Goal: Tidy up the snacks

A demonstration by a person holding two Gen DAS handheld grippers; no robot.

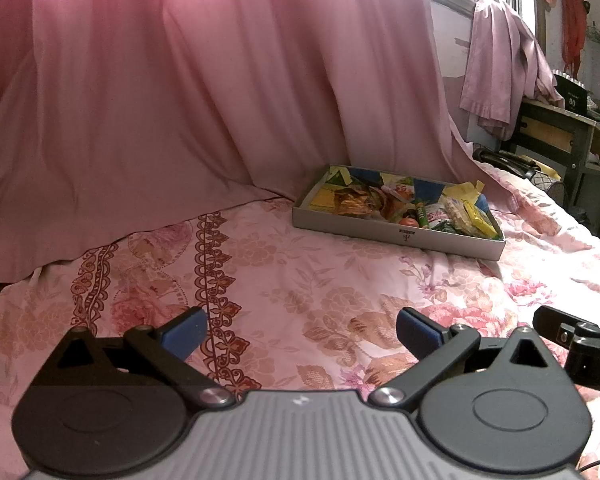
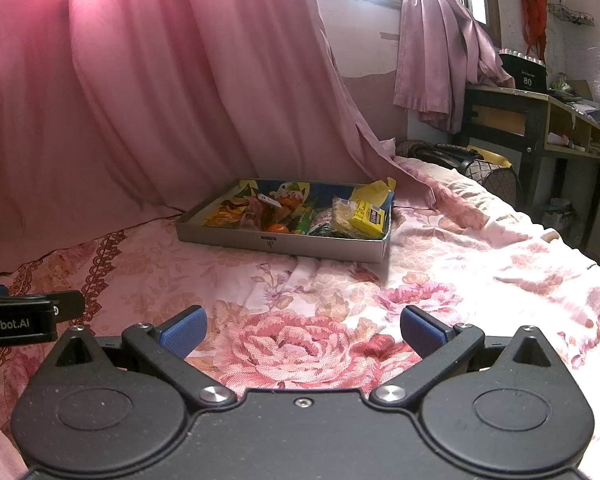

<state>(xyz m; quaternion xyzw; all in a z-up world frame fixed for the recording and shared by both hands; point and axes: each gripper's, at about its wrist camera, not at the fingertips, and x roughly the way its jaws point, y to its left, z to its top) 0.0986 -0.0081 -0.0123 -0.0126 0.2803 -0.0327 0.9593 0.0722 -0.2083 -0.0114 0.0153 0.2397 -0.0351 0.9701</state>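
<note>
A shallow grey cardboard tray (image 1: 400,234) (image 2: 284,245) lies on the bed ahead, filled with several snacks: an orange crinkled packet (image 1: 352,200), a green tube (image 1: 421,216) (image 2: 304,220), a yellow pack (image 2: 370,214) (image 1: 478,218) at its right end and a small round orange item (image 2: 278,229). My left gripper (image 1: 302,332) hovers open over the bedsheet, well short of the tray, nothing between its blue pads. My right gripper (image 2: 303,330) is open too, empty, nearer the tray's front wall. Each gripper shows at the edge of the other's view.
The bed carries a pink floral sheet (image 2: 300,344). A pink curtain (image 1: 180,100) hangs behind the tray and drapes onto the bed. A dark desk (image 2: 532,120) with clutter stands at the right, a bag (image 2: 488,172) beside the bed, a hanging garment (image 2: 440,52) near the window.
</note>
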